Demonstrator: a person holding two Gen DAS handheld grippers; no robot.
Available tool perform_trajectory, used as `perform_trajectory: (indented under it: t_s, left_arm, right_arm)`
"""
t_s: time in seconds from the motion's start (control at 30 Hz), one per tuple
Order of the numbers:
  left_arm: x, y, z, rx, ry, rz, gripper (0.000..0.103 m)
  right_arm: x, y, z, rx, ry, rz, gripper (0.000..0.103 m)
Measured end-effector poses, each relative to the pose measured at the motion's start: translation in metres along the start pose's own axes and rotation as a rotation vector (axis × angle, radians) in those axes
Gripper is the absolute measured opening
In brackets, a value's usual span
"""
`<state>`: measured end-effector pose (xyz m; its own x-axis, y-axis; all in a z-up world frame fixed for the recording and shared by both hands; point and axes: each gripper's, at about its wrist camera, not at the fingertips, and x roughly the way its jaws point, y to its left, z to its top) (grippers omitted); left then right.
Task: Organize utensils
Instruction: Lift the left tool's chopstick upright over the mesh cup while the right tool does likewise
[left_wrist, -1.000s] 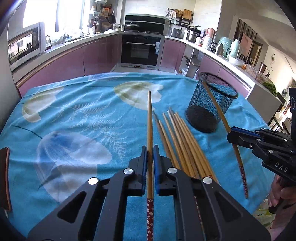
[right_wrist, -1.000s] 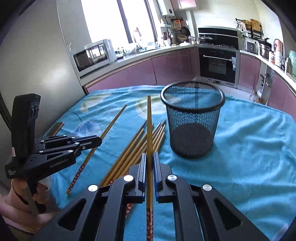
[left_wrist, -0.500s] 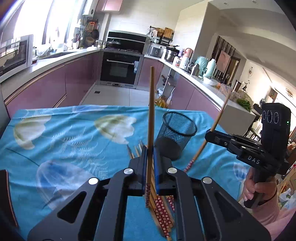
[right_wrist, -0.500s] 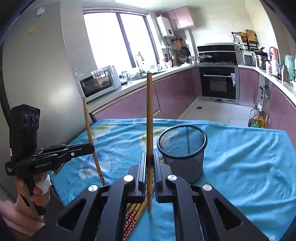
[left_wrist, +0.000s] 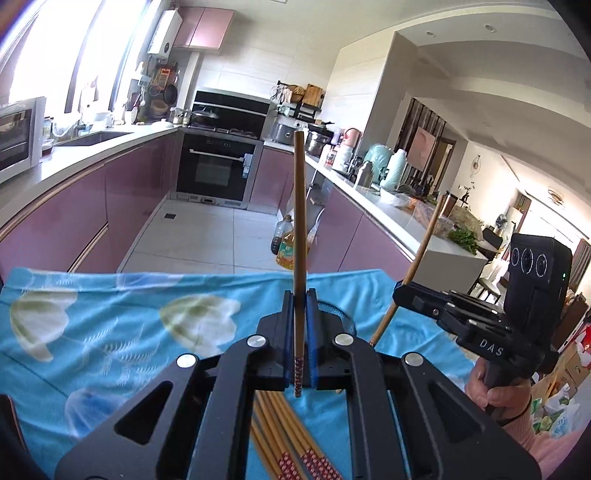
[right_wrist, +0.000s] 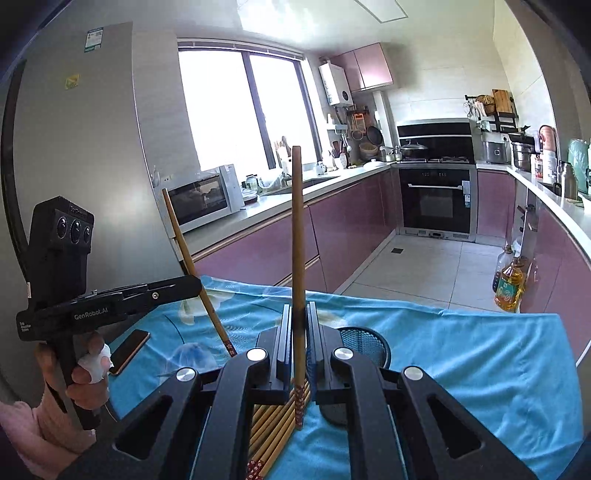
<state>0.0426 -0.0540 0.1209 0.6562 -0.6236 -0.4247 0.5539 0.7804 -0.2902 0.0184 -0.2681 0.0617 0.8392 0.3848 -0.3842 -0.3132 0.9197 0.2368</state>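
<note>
My left gripper (left_wrist: 298, 295) is shut on a wooden chopstick (left_wrist: 299, 229) that stands nearly upright, its red-patterned end hanging below the jaws. My right gripper (right_wrist: 298, 308) is shut on a second chopstick (right_wrist: 297, 229), also upright. Each gripper shows in the other's view: the right gripper (left_wrist: 400, 291) with its tilted chopstick (left_wrist: 424, 251), the left gripper (right_wrist: 195, 284) with its chopstick (right_wrist: 184, 247). Several more chopsticks (left_wrist: 284, 435) lie in a bundle on the blue cloth below. The black mesh cup (right_wrist: 364, 343) sits just behind my right gripper, mostly hidden.
The table wears a blue patterned cloth (left_wrist: 110, 332). A phone (right_wrist: 129, 350) lies near its left edge. A person's hands (right_wrist: 88, 376) hold the gripper handles. Purple kitchen cabinets, an oven (left_wrist: 216, 166) and oil bottles (right_wrist: 509, 284) on the floor lie beyond.
Both grippers have risen well above the table, each carrying its chopstick, and tilted up so the kitchen fills the views. The bundle and the mesh cup have dropped low in frame.
</note>
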Motion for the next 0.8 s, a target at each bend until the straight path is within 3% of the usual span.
perform_trajectory:
  t_s: [0.23, 0.4, 0.8]
  left_arm:
    - [0.004, -0.025, 0.037, 0.039, -0.051, -0.031, 0.007]
    - [0.023, -0.036, 0.051, 0.052, -0.043, -0.024, 0.007]
    - [0.104, -0.028, 0.018, 0.054, 0.147, -0.005, 0.007]
  right_arm:
    - [-0.007, -0.008, 0.024, -0.012, -0.058, -0.016, 0.006]
    - [-0.003, -0.014, 0.033, -0.012, -0.077, -0.038, 0.006]
    - [0.042, -0.035, 0.004, 0.012, 0.070, -0.076, 0.006]
